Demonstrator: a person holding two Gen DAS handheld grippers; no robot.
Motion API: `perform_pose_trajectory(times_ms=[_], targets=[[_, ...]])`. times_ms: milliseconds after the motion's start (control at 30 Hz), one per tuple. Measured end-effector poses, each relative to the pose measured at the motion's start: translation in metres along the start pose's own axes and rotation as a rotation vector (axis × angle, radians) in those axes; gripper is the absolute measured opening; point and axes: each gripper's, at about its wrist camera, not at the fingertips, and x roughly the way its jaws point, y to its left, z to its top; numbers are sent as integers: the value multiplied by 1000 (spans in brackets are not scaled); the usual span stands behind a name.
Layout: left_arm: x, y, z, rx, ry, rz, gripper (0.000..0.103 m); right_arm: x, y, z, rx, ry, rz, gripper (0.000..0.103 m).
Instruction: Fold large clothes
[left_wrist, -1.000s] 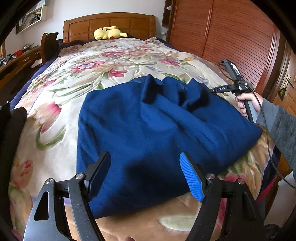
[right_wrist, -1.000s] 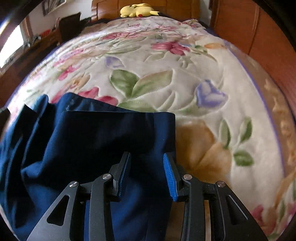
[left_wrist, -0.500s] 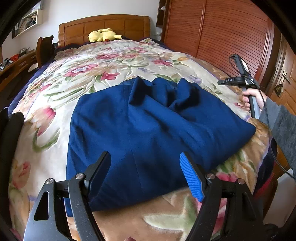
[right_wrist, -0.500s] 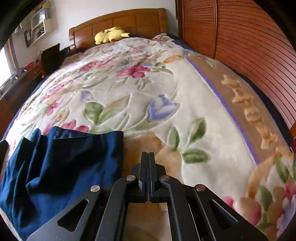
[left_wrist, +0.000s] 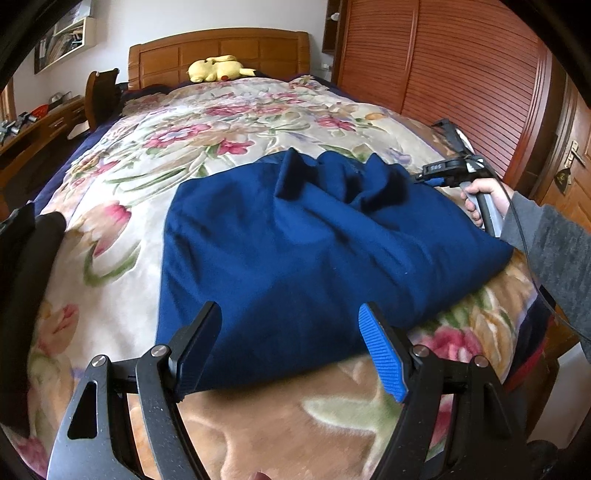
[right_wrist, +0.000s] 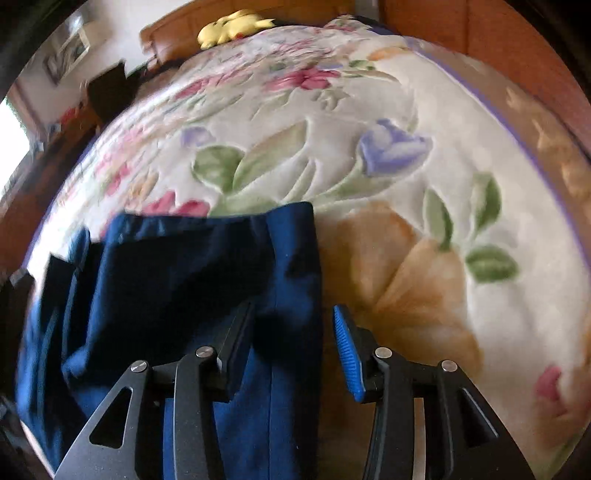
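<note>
Navy garment (left_wrist: 295, 251) spread across the near end of the flowered blanket (left_wrist: 155, 147), its long side crosswise to the bed.

The left gripper (left_wrist: 290, 336) hangs wide open over the near hem, holding nothing. The right gripper (right_wrist: 293, 338), shut and off the cloth half a second ago, has just been opening and now straddles the far edge, pads not pressing. Only the left view shows the hand (left_wrist: 484, 199) and grey sleeve (left_wrist: 554, 240).
</note>
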Motion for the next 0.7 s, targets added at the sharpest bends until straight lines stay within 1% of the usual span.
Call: perform_pose_trajectory(times_ms=[33, 67, 100, 133, 167, 233, 267, 300, 333, 367, 400, 433, 533, 667, 700], targets=[[1, 1, 0, -2, 2, 1, 77, 0, -2, 0, 4, 5, 28, 33], [2, 2, -1, -7, 5, 1, 77, 1, -3, 0, -7, 13, 56, 27], [4, 3, -2, -9, 9, 1, 77, 0, -4, -1, -25, 13, 72, 13], [6, 3, -2, -11, 11, -1, 77, -5, -1, -2, -50, 9, 86, 6], [7, 3, -2, -11, 13, -2, 77, -8, -1, -2, -75, -1, 97, 5], [10, 1, -1, -11, 14, -11, 77, -22, 1, -3, -125, -60, 93, 3], [11, -1, -1, -8, 15, -17, 77, -28, -1, -3, -138, -93, 63, 3], [12, -3, -1, -4, 15, -21, 77, -34, -6, -1, -122, -118, 18, 3], [13, -5, 0, 2, 15, -28, 77, -38, -15, 2, -88, -133, -8, 3], [14, -7, 1, 5, 14, -32, 77, -40, -22, 3, -67, -140, -16, 3], [14, -9, 2, 8, 14, -36, 77, -41, -26, 3, -65, -138, -46, 3], [15, -11, 3, 12, 13, -41, 77, -39, -27, 2, -73, -130, -86, 3], [16, -16, 5, 22, 6, -55, 77, -37, -23, -4, -112, -104, -162, 3], [15, -19, 4, 27, 4, -61, 77, -49, -5, -19, -178, -101, -167, 15], [16, -19, 5, 27, 5, -63, 77, -53, -1, -24, -189, -107, -155, 22]])
